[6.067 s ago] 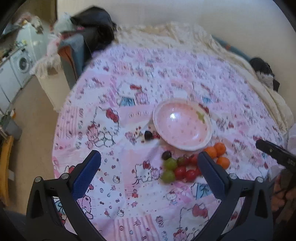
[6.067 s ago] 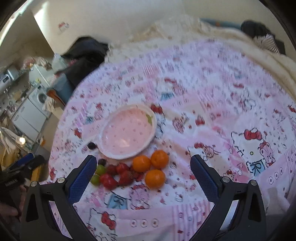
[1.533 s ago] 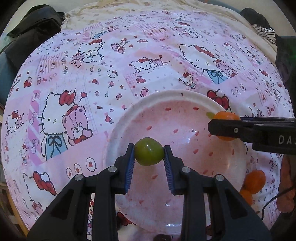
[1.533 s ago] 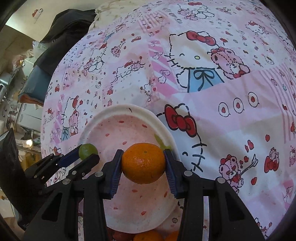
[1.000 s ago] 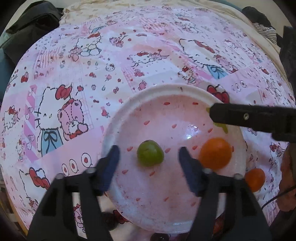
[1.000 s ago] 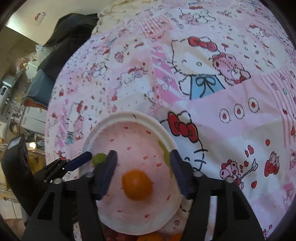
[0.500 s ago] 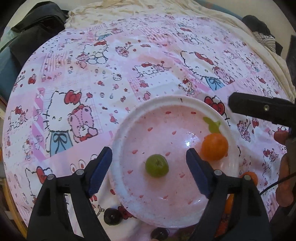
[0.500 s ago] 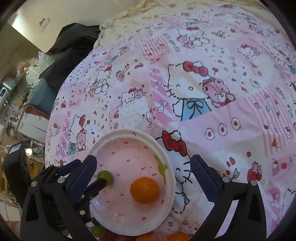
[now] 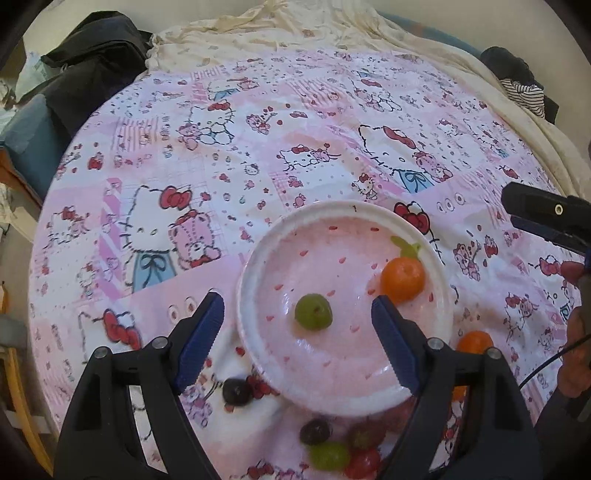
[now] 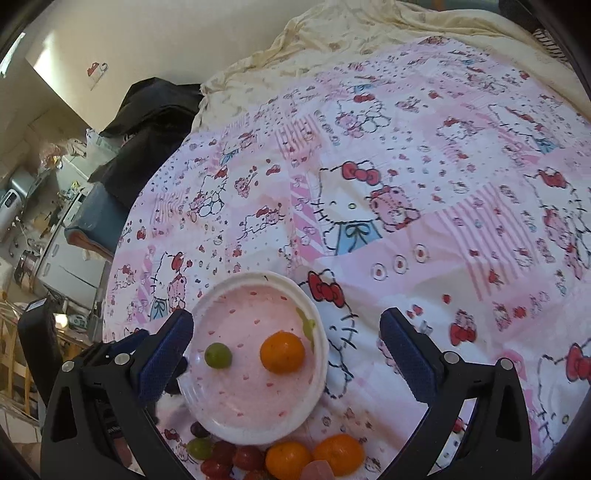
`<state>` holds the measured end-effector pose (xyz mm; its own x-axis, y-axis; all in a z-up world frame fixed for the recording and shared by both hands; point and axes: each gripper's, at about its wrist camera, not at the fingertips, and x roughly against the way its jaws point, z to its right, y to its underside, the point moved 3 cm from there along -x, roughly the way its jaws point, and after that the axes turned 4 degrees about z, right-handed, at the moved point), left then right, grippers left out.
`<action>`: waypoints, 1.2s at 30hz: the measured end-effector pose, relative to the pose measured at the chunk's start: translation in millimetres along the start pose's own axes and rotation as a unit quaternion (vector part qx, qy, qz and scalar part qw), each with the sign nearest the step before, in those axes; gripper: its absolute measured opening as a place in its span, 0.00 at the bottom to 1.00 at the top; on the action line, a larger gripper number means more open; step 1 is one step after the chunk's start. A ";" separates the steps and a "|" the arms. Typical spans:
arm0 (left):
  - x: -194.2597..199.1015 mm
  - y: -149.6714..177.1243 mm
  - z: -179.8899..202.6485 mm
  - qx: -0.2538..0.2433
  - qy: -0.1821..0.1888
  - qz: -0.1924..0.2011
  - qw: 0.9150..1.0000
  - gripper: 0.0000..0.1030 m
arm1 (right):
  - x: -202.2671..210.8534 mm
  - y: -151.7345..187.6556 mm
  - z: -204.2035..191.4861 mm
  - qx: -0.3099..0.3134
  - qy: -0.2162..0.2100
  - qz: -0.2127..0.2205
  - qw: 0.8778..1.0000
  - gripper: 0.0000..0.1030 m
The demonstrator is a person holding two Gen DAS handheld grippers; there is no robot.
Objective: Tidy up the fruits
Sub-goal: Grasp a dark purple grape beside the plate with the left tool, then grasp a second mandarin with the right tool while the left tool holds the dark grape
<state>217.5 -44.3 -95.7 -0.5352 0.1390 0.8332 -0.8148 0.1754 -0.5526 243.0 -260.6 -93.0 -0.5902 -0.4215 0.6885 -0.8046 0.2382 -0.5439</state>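
Note:
A pink plate (image 9: 258, 258) (image 10: 321, 354) with a white rim lies on the patterned pink quilt. On it rest a green grape (image 9: 313, 311) (image 10: 218, 355) and an orange mandarin (image 9: 402, 279) (image 10: 282, 351). My left gripper (image 9: 297, 341) hangs open above the plate, nothing between its blue pads. My right gripper (image 10: 286, 356) is open wide and empty, raised over the plate's right side. Its black finger (image 9: 543, 218) shows at the right edge of the left wrist view. Loose fruit lies in front of the plate: two mandarins (image 10: 314, 456), red tomatoes (image 10: 236, 458), green grapes (image 9: 328, 456) and dark grapes (image 9: 236, 391).
The quilt (image 9: 258, 129) covers a bed, with a cream blanket (image 9: 295, 33) bunched at the far side. Dark clothing (image 9: 92, 59) lies at the far left edge and a striped garment (image 9: 524, 88) at the far right. A hand (image 9: 576, 332) holds the right gripper.
Both grippers let go of their fruit onto the plate, opened wide and lifted back. The grape and the mandarin now lie on the plate.

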 end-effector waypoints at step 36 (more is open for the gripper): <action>-22.7 75.0 -49.2 0.075 -0.015 -0.037 0.996 0.16 | 74.3 58.3 49.7 -0.042 0.061 -0.024 0.997 1.00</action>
<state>179.5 13.6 -157.0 -0.4778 0.1008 0.8727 -0.8748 0.0360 -0.4831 155.5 -321.5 -97.4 -0.5505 -0.3265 0.7683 -0.8316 0.2954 -0.4703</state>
